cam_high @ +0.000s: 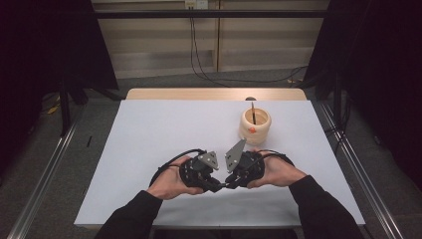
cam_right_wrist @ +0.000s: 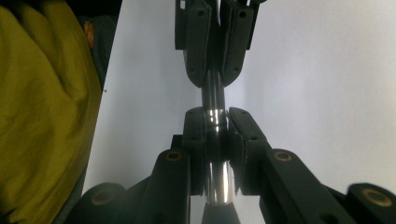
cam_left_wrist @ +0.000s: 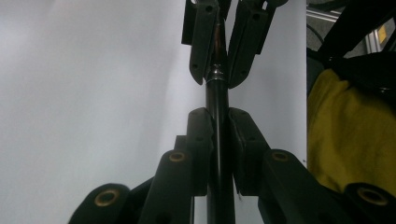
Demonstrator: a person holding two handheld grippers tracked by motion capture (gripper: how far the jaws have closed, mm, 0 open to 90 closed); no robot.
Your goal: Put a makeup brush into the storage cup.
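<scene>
A thin dark pen (cam_left_wrist: 217,98) with a shiny metal section (cam_right_wrist: 215,116) is held end to end between both grippers, low over the white table (cam_high: 164,129) near its front edge. My left gripper (cam_left_wrist: 217,116) is shut on the black barrel. My right gripper (cam_right_wrist: 215,119) is shut on the silvery part. In the high view the left gripper (cam_high: 218,186) and right gripper (cam_high: 230,185) meet tip to tip, with the pen (cam_high: 224,185) almost hidden between them. Each gripper view shows the other gripper's jaws coming in from the top, clamped on the same pen.
A cream round pen holder (cam_high: 255,127) with an orange mark stands at the back right, one dark pen (cam_high: 253,112) upright in it. Yellow fabric (cam_left_wrist: 345,130) lies beyond the table's near edge. Metal rails run along both sides of the table.
</scene>
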